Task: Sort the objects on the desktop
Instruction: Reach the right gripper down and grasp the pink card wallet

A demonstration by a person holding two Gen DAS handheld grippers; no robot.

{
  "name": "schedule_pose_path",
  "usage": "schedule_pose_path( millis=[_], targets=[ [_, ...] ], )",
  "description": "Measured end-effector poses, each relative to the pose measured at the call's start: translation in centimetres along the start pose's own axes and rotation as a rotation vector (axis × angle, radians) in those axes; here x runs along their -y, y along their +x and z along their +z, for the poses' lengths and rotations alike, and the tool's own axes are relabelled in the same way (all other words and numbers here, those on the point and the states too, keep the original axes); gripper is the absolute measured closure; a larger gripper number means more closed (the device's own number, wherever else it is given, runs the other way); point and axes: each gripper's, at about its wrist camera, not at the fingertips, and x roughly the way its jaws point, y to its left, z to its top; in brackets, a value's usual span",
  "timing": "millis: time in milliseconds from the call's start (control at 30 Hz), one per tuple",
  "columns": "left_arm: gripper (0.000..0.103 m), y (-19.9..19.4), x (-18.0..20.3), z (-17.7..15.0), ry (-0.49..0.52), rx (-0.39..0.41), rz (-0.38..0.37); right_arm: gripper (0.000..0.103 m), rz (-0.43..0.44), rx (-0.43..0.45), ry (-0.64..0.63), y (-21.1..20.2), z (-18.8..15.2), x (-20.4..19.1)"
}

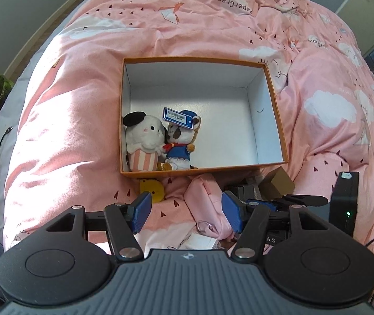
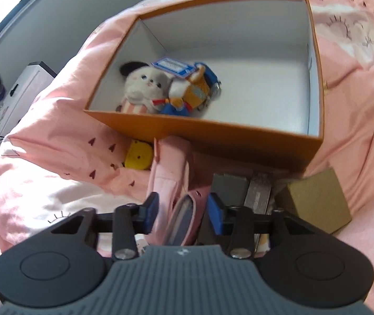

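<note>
An orange box point(image 1: 194, 59) point(image 2: 213, 131) with a white inside lies on the pink quilt. In its near left corner sit a white plush in a striped cup point(image 1: 143, 141) point(image 2: 139, 86) and a plush in blue clothes with a blue tag point(image 1: 180, 144) point(image 2: 187, 92). A pink pouch point(image 2: 171, 178) point(image 1: 205, 199) lies just in front of the box. My right gripper point(image 2: 183, 212) has its blue pads against both sides of the pouch. My left gripper point(image 1: 187, 214) hangs open above the quilt beside the pouch, holding nothing.
A yellow toy point(image 1: 152, 190) point(image 2: 138, 155) is tucked under the box's front left corner. Two grey slabs point(image 2: 229, 186) and a brown carton point(image 2: 315, 199) point(image 1: 276, 183) crowd the front right. Cables trail at the left edge of the bed.
</note>
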Motion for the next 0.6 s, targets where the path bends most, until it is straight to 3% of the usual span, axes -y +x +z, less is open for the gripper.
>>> schedule_pose_path(
  millis=[267,600],
  targets=[
    [0.034,-1.3,-1.5,-0.5,-0.050,0.063,0.007,0.075,-0.001,0.018,0.000,0.8,-0.2,-0.6],
    [0.034,-0.6,-0.4,-0.6,-0.008,0.031,-0.002,0.074,-0.009,0.009,-0.002,1.0,-0.7,-1.4]
  ],
)
